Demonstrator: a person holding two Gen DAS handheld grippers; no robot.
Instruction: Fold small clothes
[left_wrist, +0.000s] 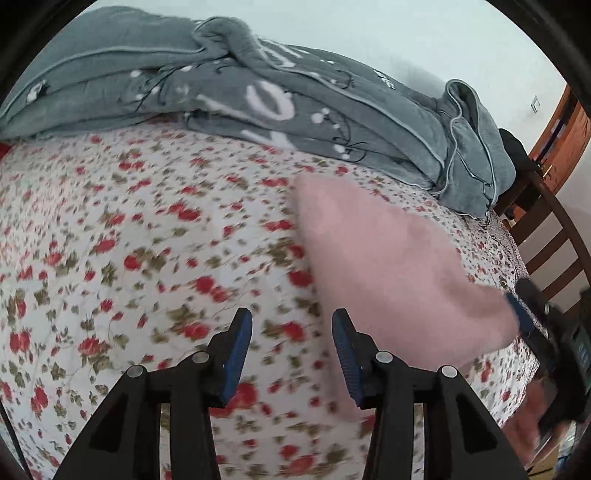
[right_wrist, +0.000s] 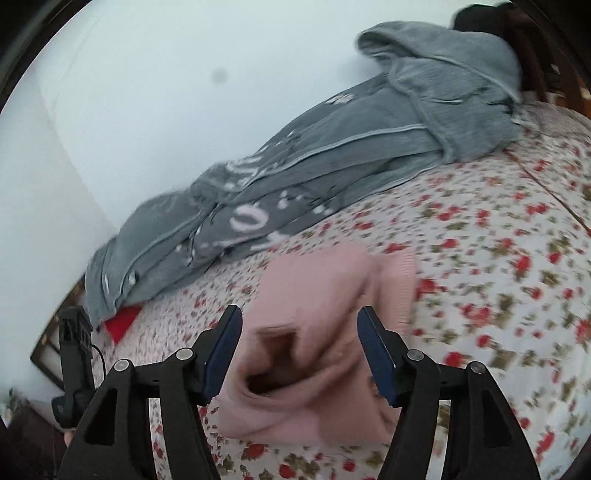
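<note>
Hand-held grippers w/ floral bedsheet

Garment lies on the bed before my right tool; blanket behind it, along the wall.

Floral-sheeted bed against pale wall (wooden chair beside).
</note>
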